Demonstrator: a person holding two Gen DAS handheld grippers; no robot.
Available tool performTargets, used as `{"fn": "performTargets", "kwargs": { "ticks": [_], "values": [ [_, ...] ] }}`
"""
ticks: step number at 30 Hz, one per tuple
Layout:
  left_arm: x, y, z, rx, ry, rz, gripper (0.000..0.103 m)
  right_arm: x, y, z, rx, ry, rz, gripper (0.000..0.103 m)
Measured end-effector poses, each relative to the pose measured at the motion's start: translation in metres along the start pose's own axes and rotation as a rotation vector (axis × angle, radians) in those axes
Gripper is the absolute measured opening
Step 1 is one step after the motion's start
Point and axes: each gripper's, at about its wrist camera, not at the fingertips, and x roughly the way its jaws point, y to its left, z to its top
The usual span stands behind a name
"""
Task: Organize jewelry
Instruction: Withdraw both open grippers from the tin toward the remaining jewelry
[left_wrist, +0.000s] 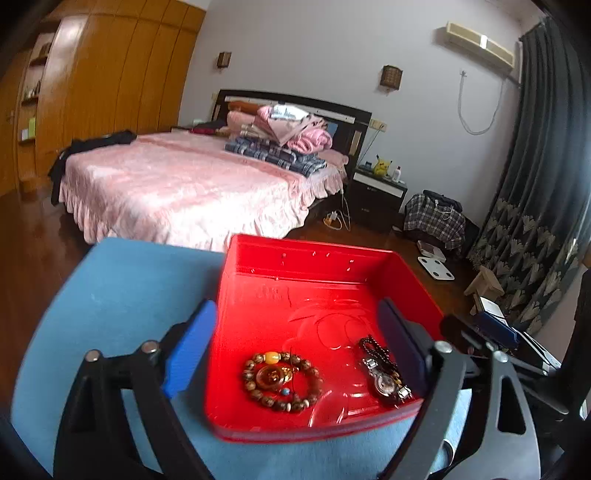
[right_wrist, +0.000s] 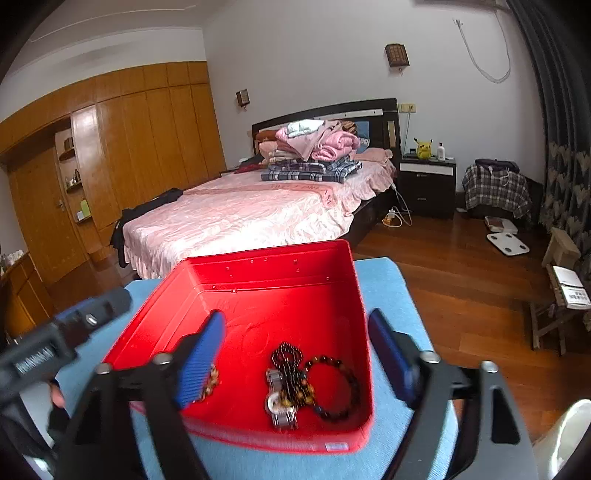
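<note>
A red tray (left_wrist: 406, 275) (right_wrist: 354, 295) sits on a blue cloth-covered surface (left_wrist: 129, 295) (right_wrist: 388, 280). In its near part lie a brown bead bracelet with an amber pendant (left_wrist: 280, 382), a metal watch (left_wrist: 384, 382) (right_wrist: 282, 410), a black bead string (left_wrist: 373, 347) (right_wrist: 286, 356) and a dark bead bracelet (right_wrist: 338, 387). My left gripper (left_wrist: 297, 339) is open and empty, its blue fingers straddling the tray's left wall above the jewelry. My right gripper (right_wrist: 295, 350) is open and empty above the tray's near right part. The left gripper's body shows at the left in the right wrist view (right_wrist: 55, 339).
Behind the surface stands a bed with a pink cover (left_wrist: 177, 184) (right_wrist: 240, 218) and folded clothes. A wooden wardrobe (left_wrist: 110, 81) lines the left wall. A nightstand (right_wrist: 426, 181), a white scale (right_wrist: 508, 243) and a small stool (right_wrist: 561, 247) stand on the wood floor at right.
</note>
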Motion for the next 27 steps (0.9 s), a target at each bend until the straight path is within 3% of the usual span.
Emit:
{"fn": "performTargets", "kwargs": {
  "ticks": [2,7,16,27],
  "values": [
    [-0.015,-0.001,0.001,0.007,-0.013,-0.001,0.088,-0.011,-0.001,-0.003,0.005,-0.007,-0.004,0.088],
    [-0.05,0.004,-0.01,0.007,-0.032,0.01,0.089,-0.046,-0.003,-0.018,0.02,-0.033,0.003,0.089],
    [-0.096,0.008,-0.058,0.022,-0.02,0.09,0.089,-0.101,-0.006,-0.063,0.022,-0.066,-0.058,0.089],
    [-0.11,0.001,-0.12,0.077,0.056,0.113,0.089,-0.126,0.007,-0.106,-0.023,-0.047,-0.09,0.089]
  ]
}}
